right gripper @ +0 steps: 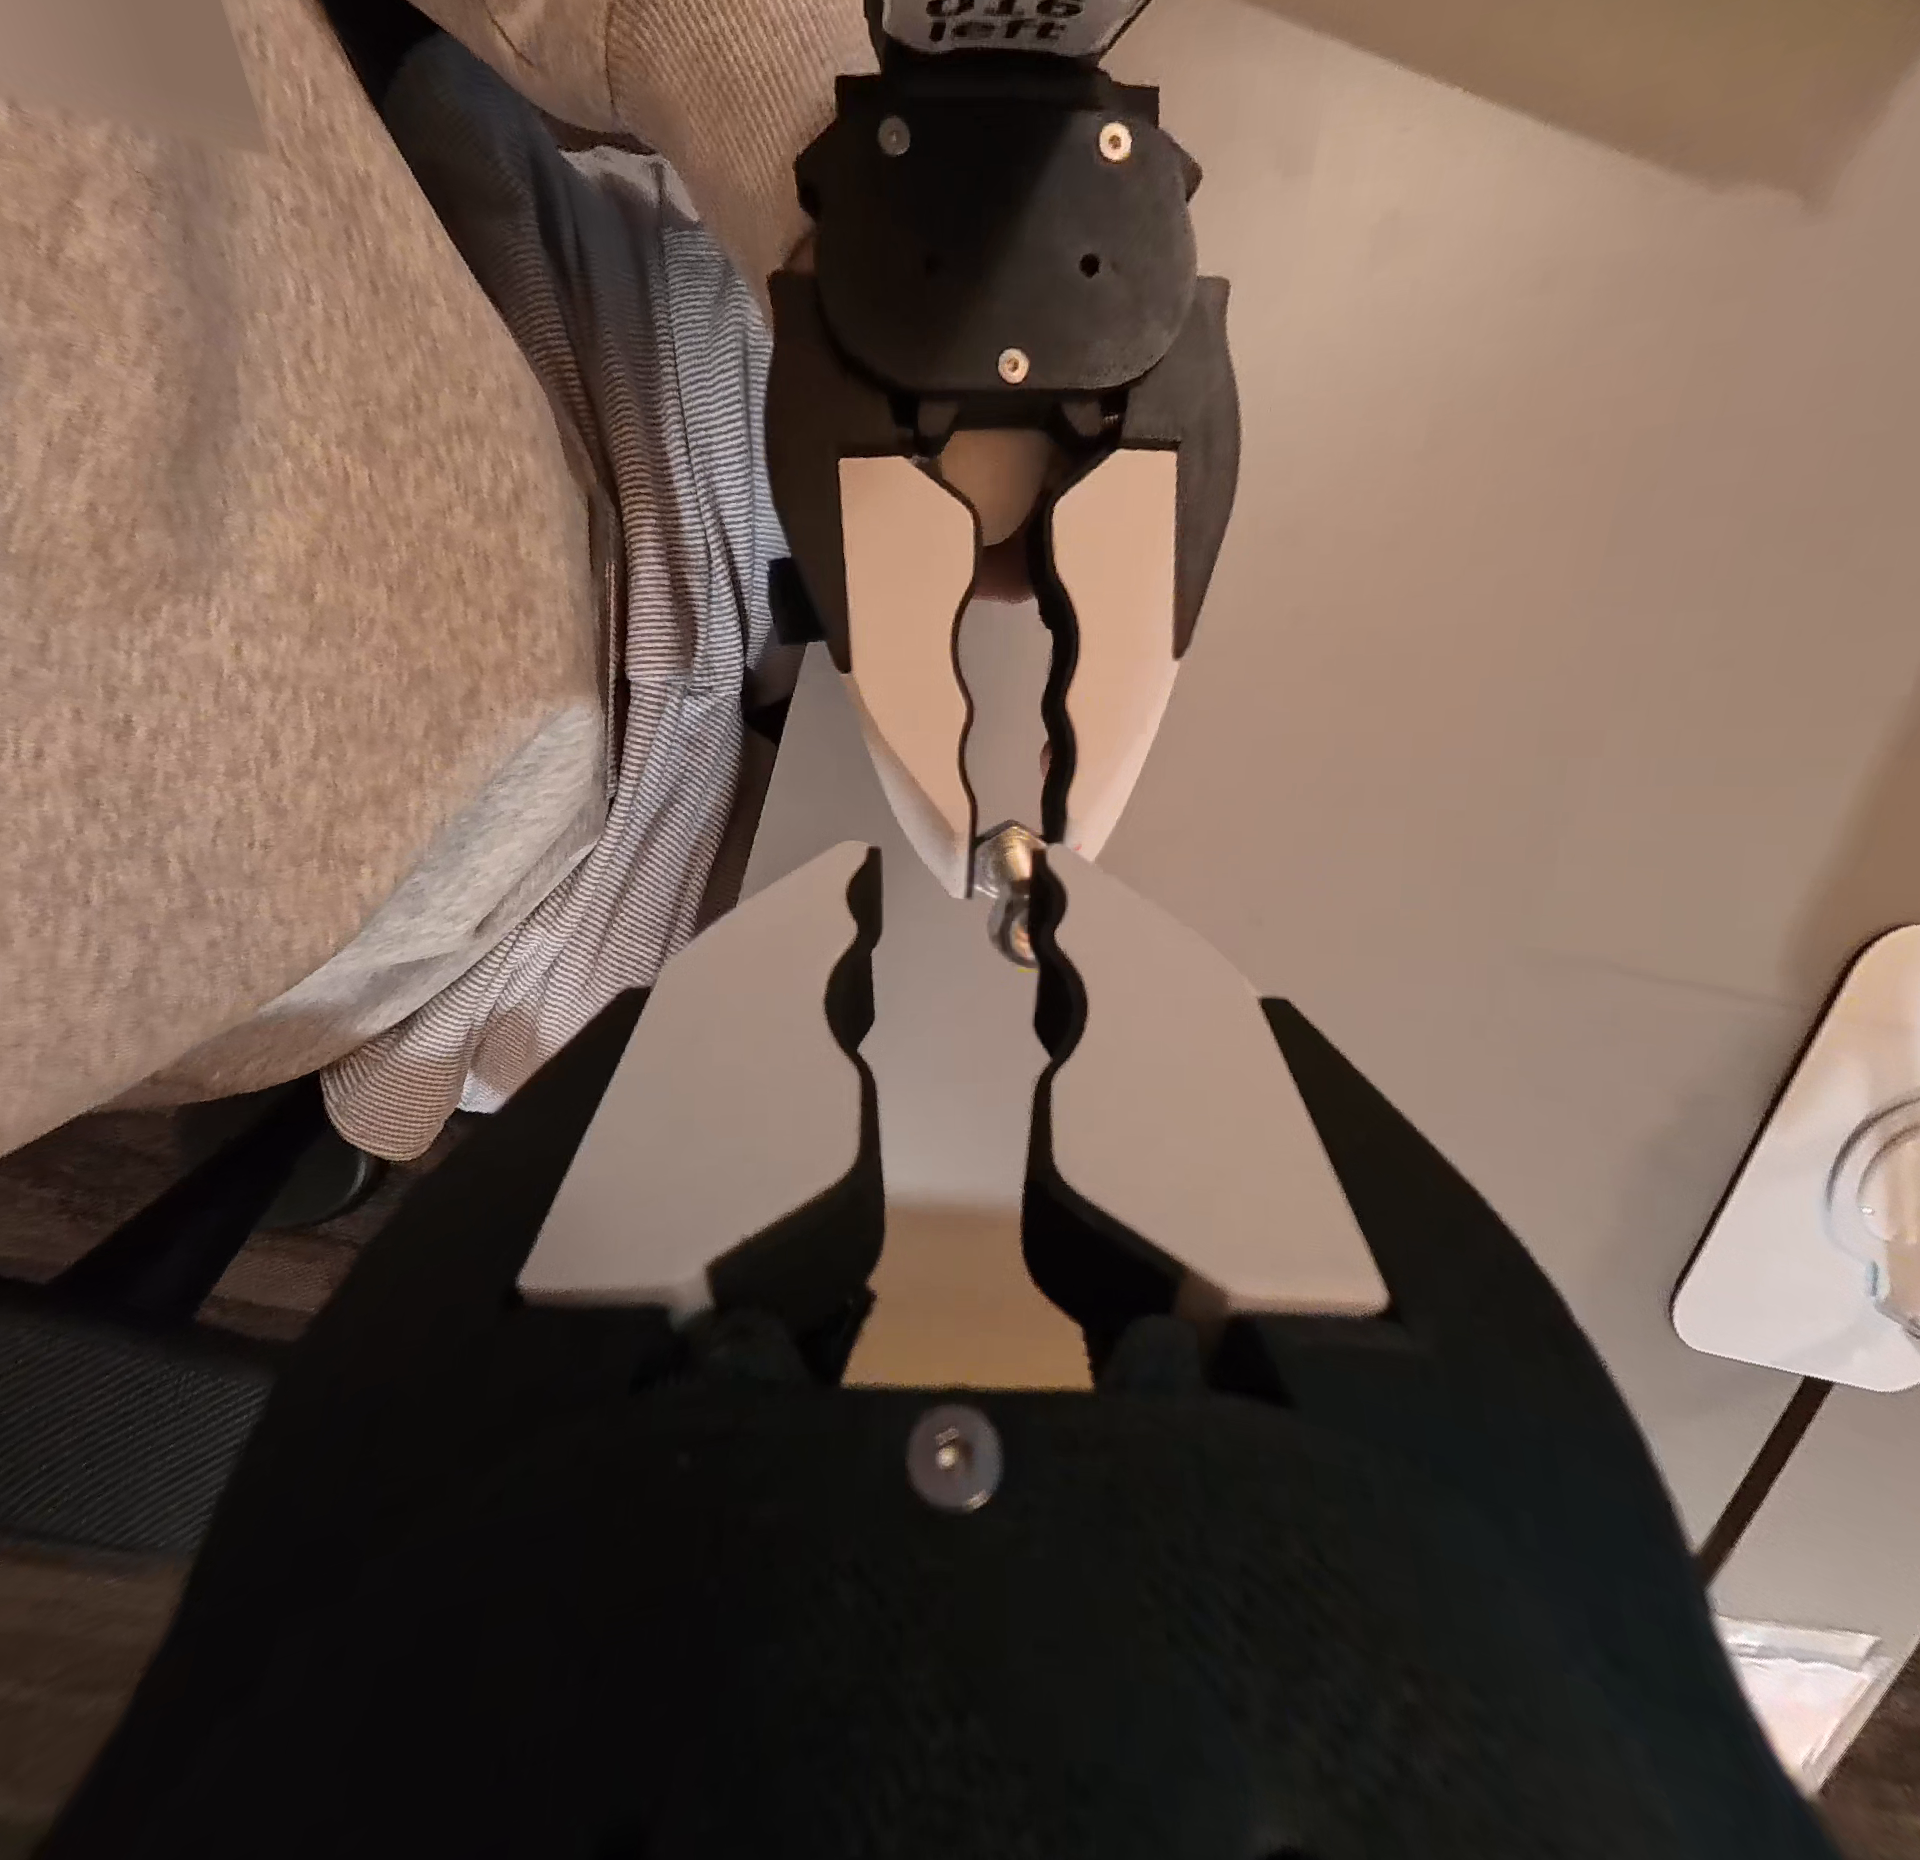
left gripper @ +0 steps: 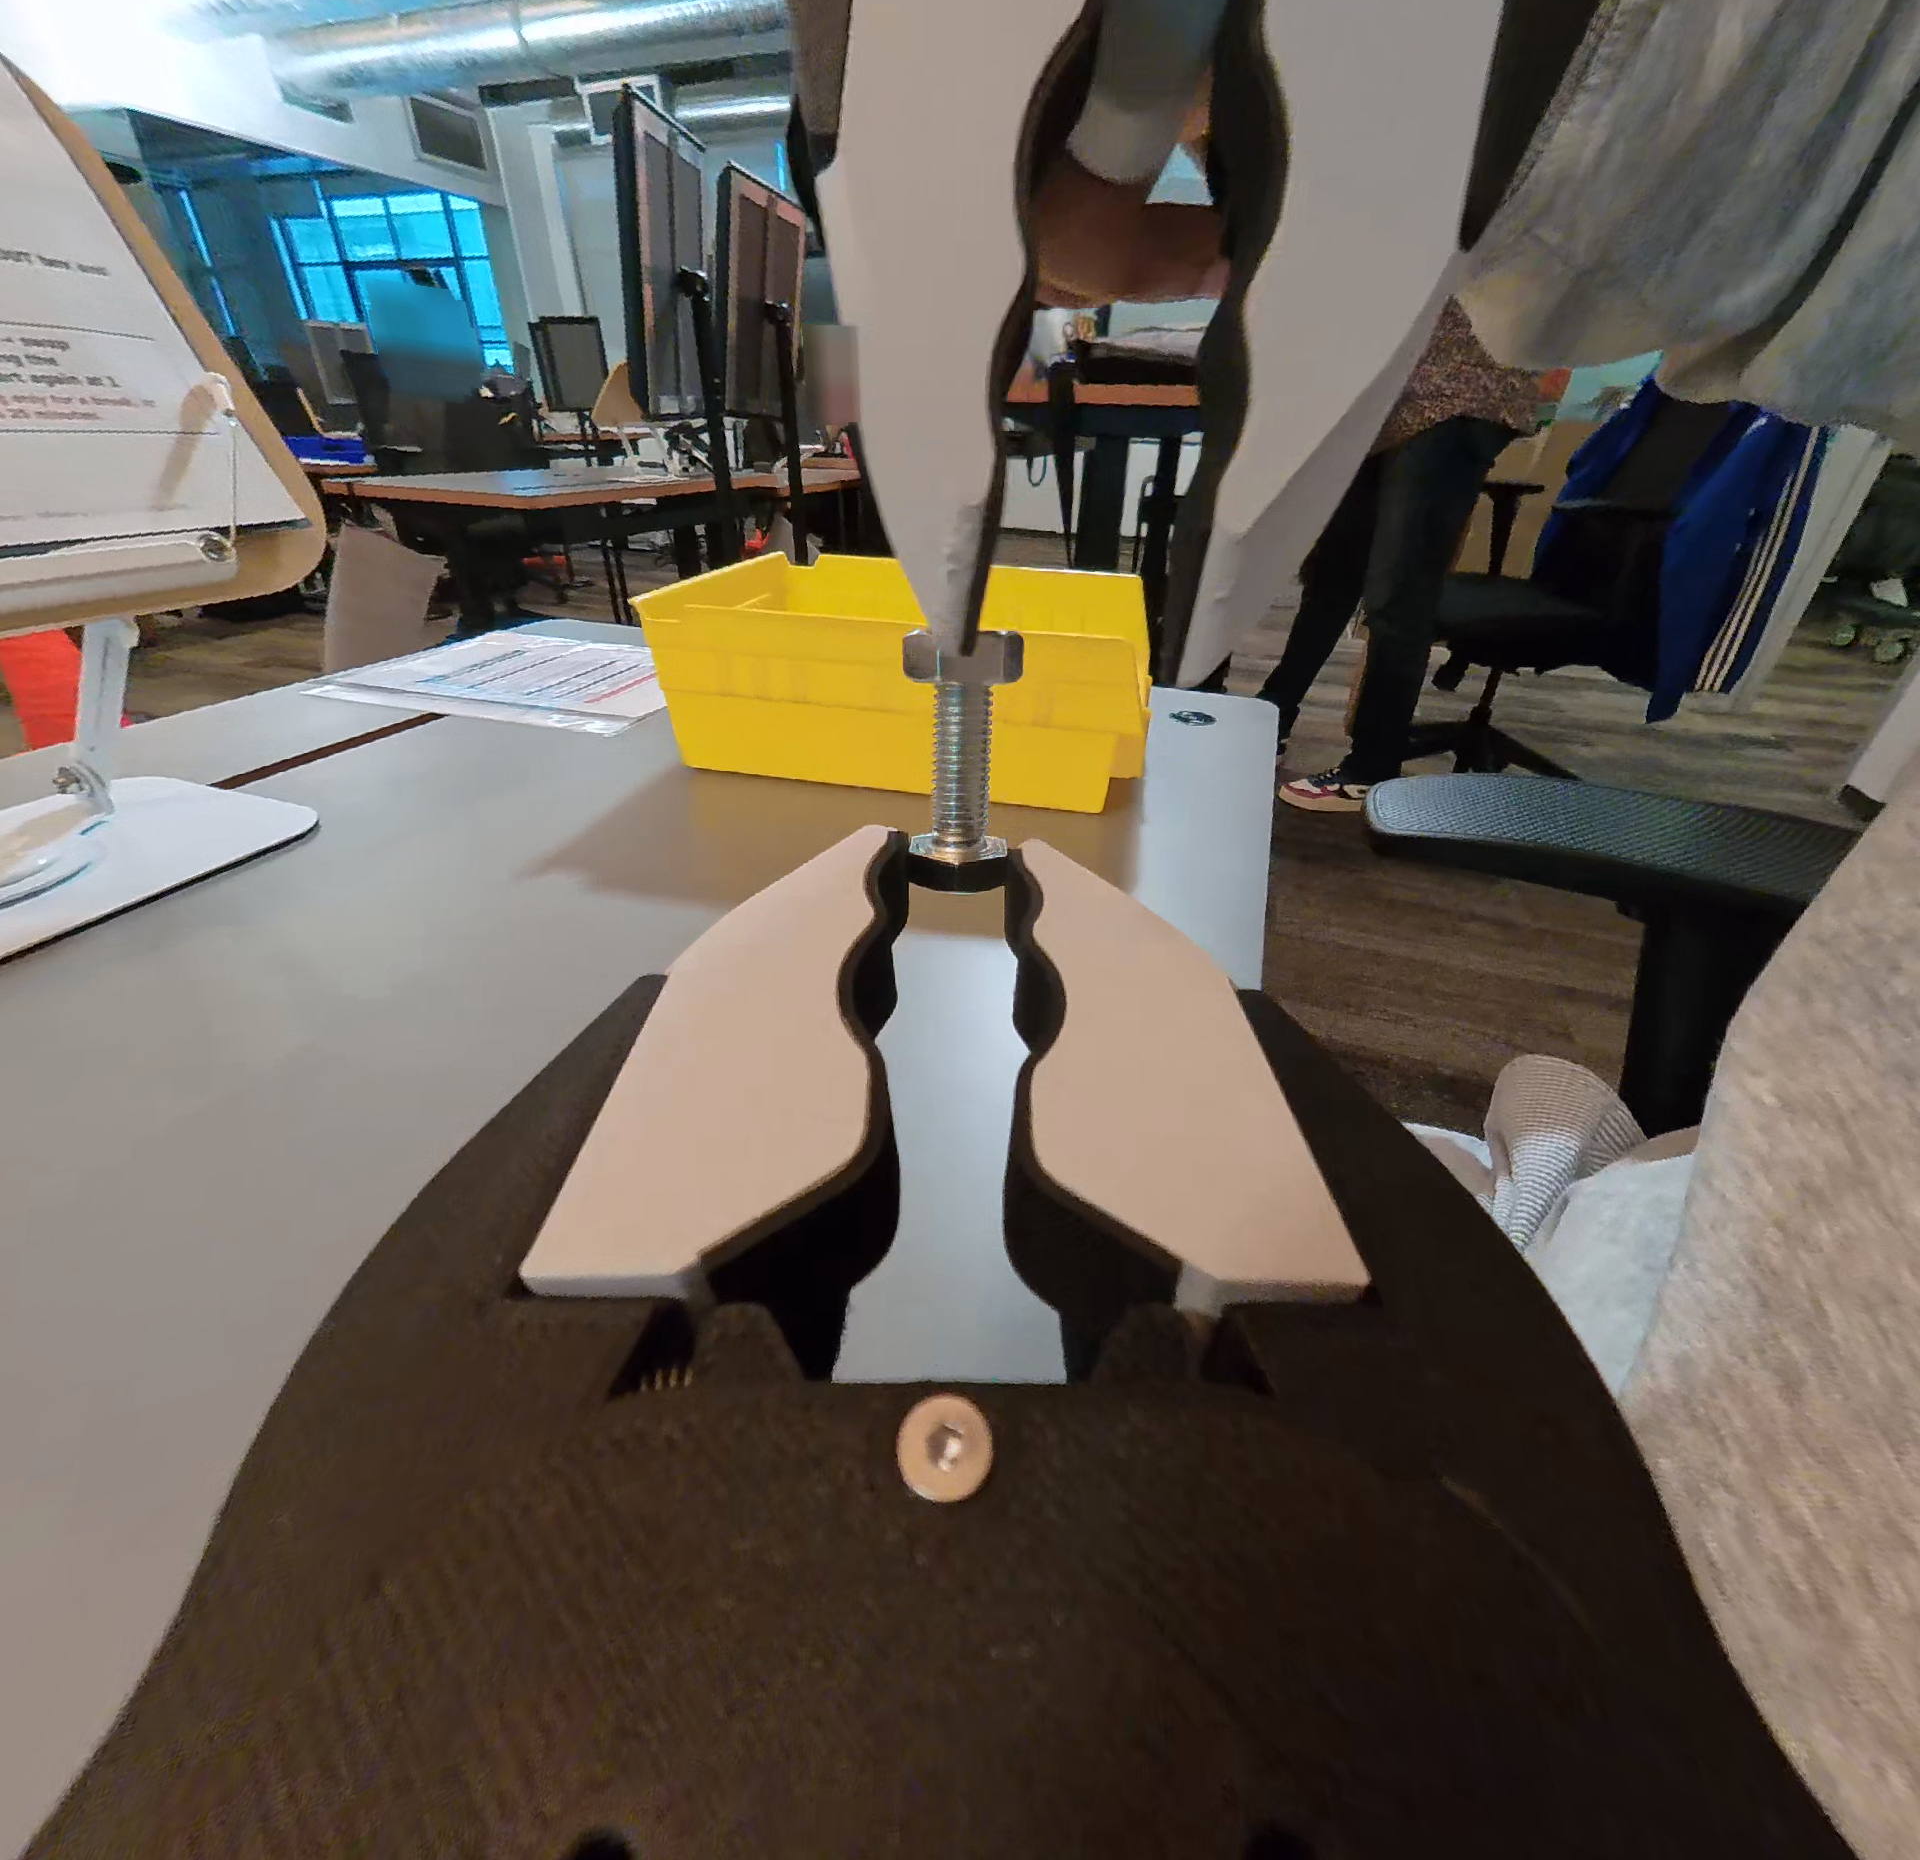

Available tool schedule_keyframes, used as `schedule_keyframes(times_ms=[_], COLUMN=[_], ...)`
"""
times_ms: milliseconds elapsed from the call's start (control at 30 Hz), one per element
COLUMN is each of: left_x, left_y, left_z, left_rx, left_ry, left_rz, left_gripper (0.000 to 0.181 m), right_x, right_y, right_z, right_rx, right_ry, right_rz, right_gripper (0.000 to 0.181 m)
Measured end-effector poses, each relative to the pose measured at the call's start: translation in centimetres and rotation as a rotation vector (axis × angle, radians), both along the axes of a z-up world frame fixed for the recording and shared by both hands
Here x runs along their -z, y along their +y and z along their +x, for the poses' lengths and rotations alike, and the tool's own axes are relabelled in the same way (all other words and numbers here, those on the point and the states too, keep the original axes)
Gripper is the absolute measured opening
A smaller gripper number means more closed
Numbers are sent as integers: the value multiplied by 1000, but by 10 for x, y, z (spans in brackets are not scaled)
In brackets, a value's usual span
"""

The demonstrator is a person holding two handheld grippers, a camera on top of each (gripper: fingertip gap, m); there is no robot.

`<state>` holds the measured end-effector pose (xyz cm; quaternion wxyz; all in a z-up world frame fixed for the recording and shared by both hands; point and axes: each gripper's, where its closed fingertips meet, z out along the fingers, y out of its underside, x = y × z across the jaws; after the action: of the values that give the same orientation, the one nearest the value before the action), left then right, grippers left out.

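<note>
Grey table [left gripper: 312, 979], yellow bin [left gripper: 831, 688] only in left view; left tongs [left gripper: 953, 854] pinch nut [left gripper: 953, 849]; right tongs [left gripper: 961, 641] clamp bolt [left gripper: 963, 740].

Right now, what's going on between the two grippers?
The left gripper holds a nut at its fingertips, with a bolt standing upright in it. The right gripper comes down from above and pinches the bolt's head. Both sit above a grey table, with a yellow bin behind them and a white stand off to the side. A person in a grey sweater sits close by.
</note>
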<state>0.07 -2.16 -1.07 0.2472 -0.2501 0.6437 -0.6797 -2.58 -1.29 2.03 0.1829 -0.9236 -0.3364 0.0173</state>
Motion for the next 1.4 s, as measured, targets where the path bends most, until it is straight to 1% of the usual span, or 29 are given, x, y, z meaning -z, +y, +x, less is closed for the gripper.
schedule_keyframes(times_ms=[167,333,533,700,800,1067,1300,1400], left_x=[0,-7,-8,-8,-6,1,0,-2], left_y=[0,4,8,12,14,9,5,7], left_z=[0,0,2,5,7,7,4,4], left_rx=[1,12,3,-17,-27,-37,-28,-24], left_ry=[0,14,29,43,57,43,26,33], left_rz=[-6,-66,-94,-110,-113,-39,-22,-50], left_gripper=[18,18,19,18,18,18,19,18], right_x=[6,9,11,11,12,9,6,6], right_y=[2,0,-3,-7,-8,-2,5,7], right_z=[6,18,25,23,16,-1,8,14], right_rx=[15,38,41,41,28,-11,13,25], right_ry=[-1,-29,-63,-55,-40,-17,-25,-41], right_rz=[-16,-34,-46,-60,-58,-28,7,21], right_gripper=[30,34,31,28,27,27,32,33])
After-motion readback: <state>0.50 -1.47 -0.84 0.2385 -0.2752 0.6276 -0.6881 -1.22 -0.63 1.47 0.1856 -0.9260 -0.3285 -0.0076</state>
